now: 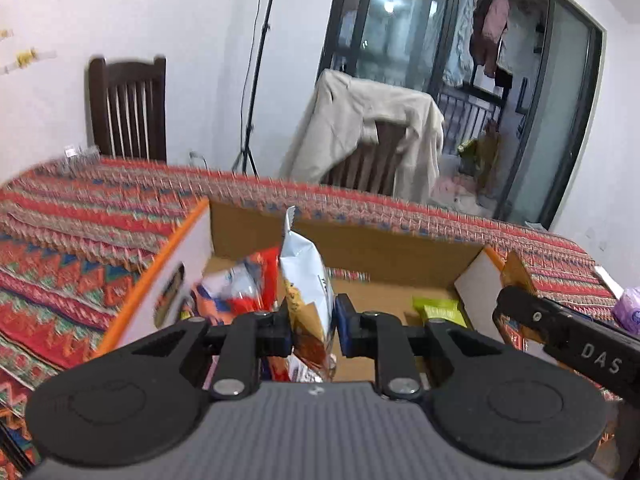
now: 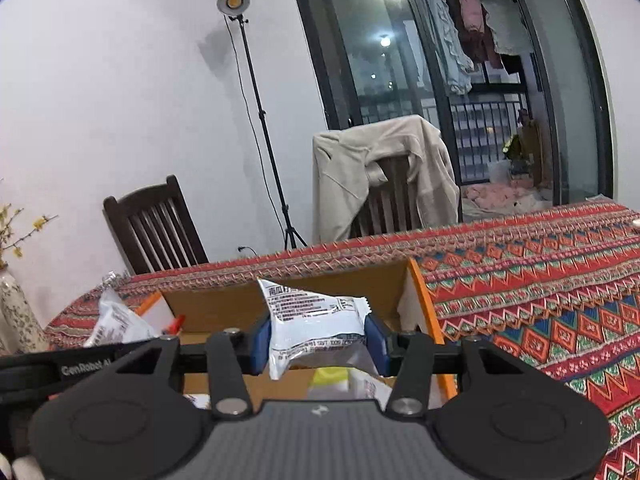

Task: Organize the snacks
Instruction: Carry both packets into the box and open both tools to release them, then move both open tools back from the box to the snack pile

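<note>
The left gripper (image 1: 313, 330) pinches a tall snack bag (image 1: 306, 280) between its two fingers, squeezed in close on it. The bag stands up past the fingers. It is white at the top and orange and yellow lower down, and its print is too blurry to read. Right in front of this gripper is an open cardboard box (image 1: 360, 246) with orange edges. A picture label on the box's left wall is too blurry to read. Inside the box, ahead and to the left of the fingers, lies a red, white and orange packet (image 1: 240, 288). Ahead and to the right lies a green packet (image 1: 440, 308). At the right side of the left gripper, the other gripper's black arm shows the white letters "DAS". The right gripper (image 2: 318, 344) holds a white snack pack (image 2: 312, 328) between its blue pads (image 2: 261, 338), with the fingers partly apart to fit the pack. The pack has small dark writing in rows, too small to read. The same box sits right in front of and under this gripper. To its left, the other gripper's black arm reads "GenRobot". The box rests on a table with a red patterned cloth (image 2: 540, 292).
</note>
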Available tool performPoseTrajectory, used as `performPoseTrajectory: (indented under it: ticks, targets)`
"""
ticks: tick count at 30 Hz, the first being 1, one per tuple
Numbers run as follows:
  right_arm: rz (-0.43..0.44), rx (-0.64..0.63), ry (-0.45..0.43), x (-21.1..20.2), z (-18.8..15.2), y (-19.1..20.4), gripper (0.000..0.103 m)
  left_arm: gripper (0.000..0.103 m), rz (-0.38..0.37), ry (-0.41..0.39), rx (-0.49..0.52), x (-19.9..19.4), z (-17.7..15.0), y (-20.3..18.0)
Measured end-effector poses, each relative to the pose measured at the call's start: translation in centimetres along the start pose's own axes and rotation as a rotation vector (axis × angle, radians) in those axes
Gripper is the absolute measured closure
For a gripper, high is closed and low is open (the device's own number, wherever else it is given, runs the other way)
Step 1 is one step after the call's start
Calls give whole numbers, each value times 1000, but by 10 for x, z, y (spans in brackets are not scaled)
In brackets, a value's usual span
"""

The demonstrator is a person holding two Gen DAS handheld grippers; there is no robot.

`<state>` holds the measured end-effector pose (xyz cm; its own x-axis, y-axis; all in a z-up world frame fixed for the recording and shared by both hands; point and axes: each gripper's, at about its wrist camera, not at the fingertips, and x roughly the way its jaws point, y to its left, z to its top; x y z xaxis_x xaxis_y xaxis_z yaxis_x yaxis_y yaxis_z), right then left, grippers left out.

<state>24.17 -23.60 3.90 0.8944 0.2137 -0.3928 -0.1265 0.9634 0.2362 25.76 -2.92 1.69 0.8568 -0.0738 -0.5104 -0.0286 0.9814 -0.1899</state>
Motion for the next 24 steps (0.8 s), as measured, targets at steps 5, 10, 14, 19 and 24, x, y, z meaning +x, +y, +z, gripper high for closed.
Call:
performPoseTrajectory:
  ticks: [5, 10, 14, 19, 24]
  targets:
    - [-32, -23, 34, 8, -12, 1, 55, 82, 1, 0, -8, 3, -5, 8]
    - [-29, -33, 46, 7, -20, 2, 53, 62, 15, -38, -6, -1, -10, 6]
    - [-35, -33, 22, 0, -21, 2, 13, 3, 79, -130, -37, -14, -10, 10]
    - [-41, -26, -2, -9, -21, 0, 0, 0, 91, -171, -44, -25, -9, 11]
    - [-56, -39, -17, -18, -19, 2, 0, 0, 103, -143, -55, -30, -5, 14]
